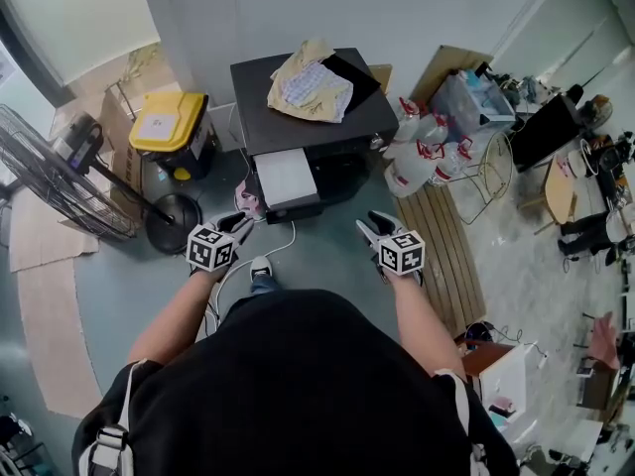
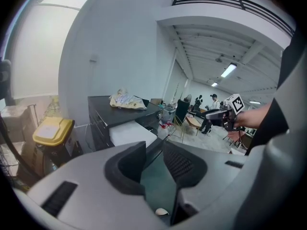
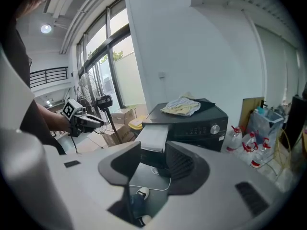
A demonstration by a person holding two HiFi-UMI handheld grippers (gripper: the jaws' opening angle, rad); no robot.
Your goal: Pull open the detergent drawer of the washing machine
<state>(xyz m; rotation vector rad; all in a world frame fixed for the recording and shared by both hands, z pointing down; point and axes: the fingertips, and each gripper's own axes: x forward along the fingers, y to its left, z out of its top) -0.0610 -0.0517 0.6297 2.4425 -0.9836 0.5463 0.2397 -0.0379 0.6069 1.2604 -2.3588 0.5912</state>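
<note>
The dark washing machine (image 1: 308,117) stands against the wall with a crumpled cloth (image 1: 310,82) on its top. Its pale detergent drawer (image 1: 286,177) sticks out of the front at the left side, towards me. My left gripper (image 1: 238,228) hangs just short of the drawer's front, open and empty. My right gripper (image 1: 375,228) is open too, to the right of the drawer and apart from it. In the left gripper view the drawer (image 2: 130,132) lies beyond the spread jaws (image 2: 153,159). The right gripper view shows the drawer (image 3: 154,137) ahead of its own empty gripper (image 3: 153,161).
A yellow-lidded bin (image 1: 169,122) and a standing fan (image 1: 60,172) are left of the machine. Several plastic bottles (image 1: 422,147) and a wooden pallet (image 1: 446,246) lie to its right. A white cable (image 1: 288,241) runs over the floor under the drawer.
</note>
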